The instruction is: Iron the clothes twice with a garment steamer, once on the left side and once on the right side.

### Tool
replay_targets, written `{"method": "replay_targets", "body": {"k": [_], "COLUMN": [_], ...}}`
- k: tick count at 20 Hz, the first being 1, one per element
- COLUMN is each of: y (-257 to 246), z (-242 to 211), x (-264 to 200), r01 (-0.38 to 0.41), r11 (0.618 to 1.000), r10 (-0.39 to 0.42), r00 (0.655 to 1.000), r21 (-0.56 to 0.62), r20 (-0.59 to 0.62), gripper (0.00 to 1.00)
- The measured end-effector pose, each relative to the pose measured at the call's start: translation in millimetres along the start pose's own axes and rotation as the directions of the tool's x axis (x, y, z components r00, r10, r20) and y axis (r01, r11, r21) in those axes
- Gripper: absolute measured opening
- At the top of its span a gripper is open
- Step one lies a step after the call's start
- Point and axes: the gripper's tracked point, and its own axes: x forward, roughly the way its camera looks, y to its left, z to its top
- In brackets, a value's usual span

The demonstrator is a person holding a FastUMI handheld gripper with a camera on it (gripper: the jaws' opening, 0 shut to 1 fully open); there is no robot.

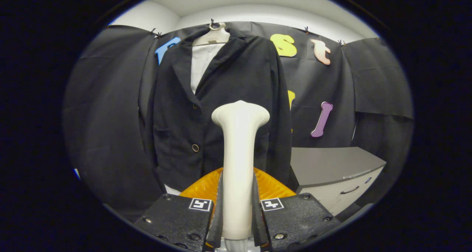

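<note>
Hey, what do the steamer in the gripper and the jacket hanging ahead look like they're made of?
The steamer, clamped between the fingers of the gripper, looks like smooth cream plastic with a matte sheen. The jacket beyond it seems a dark woven suit cloth, matte, with round metal-looking buttons; exact fibre cannot be told.

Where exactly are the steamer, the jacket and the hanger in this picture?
garment steamer (pixel 238 160), gripper view, on its white neck; the gripper (pixel 238 222) is shut on it.
black jacket (pixel 177 115), gripper view, on its front panel.
hanger (pixel 215 36), gripper view, on its white shoulder.
</note>
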Motion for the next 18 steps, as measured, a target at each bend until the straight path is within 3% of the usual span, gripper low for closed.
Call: {"method": "replay_targets", "body": {"k": [18], "y": [8.7], "z": [-122.8], "x": [-0.2], "r01": [-0.025], "r11": [1.0], "r10": [0.021], "r00": [0.963], "r21": [-0.011], "r20": [-0.269], "gripper": [0.35]}}
